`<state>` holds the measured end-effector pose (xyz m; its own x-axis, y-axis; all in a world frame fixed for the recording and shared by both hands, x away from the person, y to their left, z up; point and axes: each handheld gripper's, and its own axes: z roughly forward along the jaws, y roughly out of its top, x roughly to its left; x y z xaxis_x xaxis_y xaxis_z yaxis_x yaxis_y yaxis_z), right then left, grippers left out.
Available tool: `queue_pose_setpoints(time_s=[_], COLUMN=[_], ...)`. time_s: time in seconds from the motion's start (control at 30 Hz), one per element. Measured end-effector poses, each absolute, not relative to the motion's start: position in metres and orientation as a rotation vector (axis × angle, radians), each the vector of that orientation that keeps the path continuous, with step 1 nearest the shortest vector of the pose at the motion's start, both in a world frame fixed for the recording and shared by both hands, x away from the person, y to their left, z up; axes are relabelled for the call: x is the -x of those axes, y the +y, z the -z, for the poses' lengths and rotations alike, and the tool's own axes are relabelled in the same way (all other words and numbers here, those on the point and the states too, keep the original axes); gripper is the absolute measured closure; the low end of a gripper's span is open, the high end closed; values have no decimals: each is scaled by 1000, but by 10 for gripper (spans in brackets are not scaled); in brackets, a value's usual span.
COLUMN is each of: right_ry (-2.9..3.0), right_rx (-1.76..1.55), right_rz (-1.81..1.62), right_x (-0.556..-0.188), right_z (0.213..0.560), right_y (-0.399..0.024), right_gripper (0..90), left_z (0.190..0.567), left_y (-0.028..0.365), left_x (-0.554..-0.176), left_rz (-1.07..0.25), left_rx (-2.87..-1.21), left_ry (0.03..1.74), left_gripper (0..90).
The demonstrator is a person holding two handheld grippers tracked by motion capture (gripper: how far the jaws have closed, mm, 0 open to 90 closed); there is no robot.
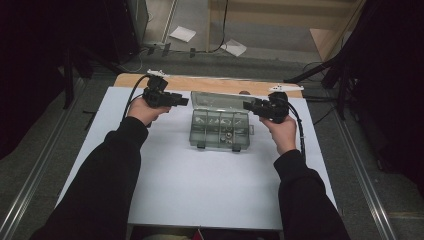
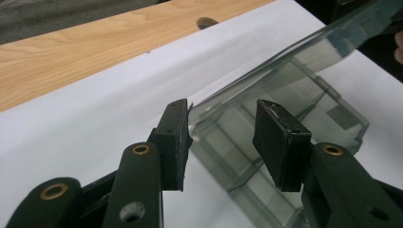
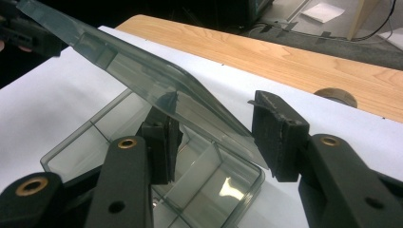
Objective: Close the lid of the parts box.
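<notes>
A clear grey compartment box (image 1: 220,131) stands mid-table on the white sheet, its hinged lid (image 1: 220,100) raised at the back. Small metal parts (image 1: 228,134) lie in some compartments. My left gripper (image 1: 183,101) is at the lid's left corner and my right gripper (image 1: 248,105) at its right corner. In the left gripper view the lid (image 2: 294,61) slants up, its corner just reaching between the spread jaws of the gripper (image 2: 223,137), over the box base (image 2: 332,118). In the right gripper view the lid (image 3: 142,71) runs between the open jaws of the gripper (image 3: 216,137), with no pad pressing on it.
The white sheet (image 1: 200,185) covers most of the wooden table (image 1: 210,84), whose bare strip at the back has a round hole (image 3: 335,96). Papers (image 1: 182,34) lie on the floor beyond. Dark stands flank both sides.
</notes>
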<state>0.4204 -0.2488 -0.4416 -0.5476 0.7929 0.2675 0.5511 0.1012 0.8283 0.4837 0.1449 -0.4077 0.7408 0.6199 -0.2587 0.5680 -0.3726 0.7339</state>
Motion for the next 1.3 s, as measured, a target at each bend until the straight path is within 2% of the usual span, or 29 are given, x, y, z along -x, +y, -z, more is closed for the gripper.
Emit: queue_pose_setpoints(time_s=[0.23, 0.3, 0.5, 0.53, 0.63, 0.77, 0.8, 1.3], right_ry=[2141, 2140, 2154, 2156, 2159, 2155, 2157, 2154], right_rx=[-1328, -1326, -1324, -1320, -1329, -1331, -1331, -1306], right_rz=[-1423, -1420, -1407, -1407, -1407, -1412, -1410, -1403], right_x=[-419, -419, -418, -418, -417, -417, -417, -417], right_z=[441, 441, 440, 440, 440, 441, 441, 442], right_y=[-248, -249, -248, -248, -248, -248, -248, -248], right_gripper=[541, 539, 539, 539, 538, 535, 534, 513], left_z=[391, 385, 371, 369, 368, 370, 370, 380], left_y=[149, 146, 137, 135, 128, 120, 118, 102], left_x=[-488, -488, -486, -485, -483, -483, -483, -477], left_rz=[-111, -73, -147, -165, -180, -126, -127, -64], left_rx=[-2013, -1994, -1995, -2005, -2024, -2049, -2056, -2062], left_ry=[941, 945, 900, 878, 843, 838, 837, 799], left_gripper=[651, 655, 672, 716, 772, 841, 890, 890])
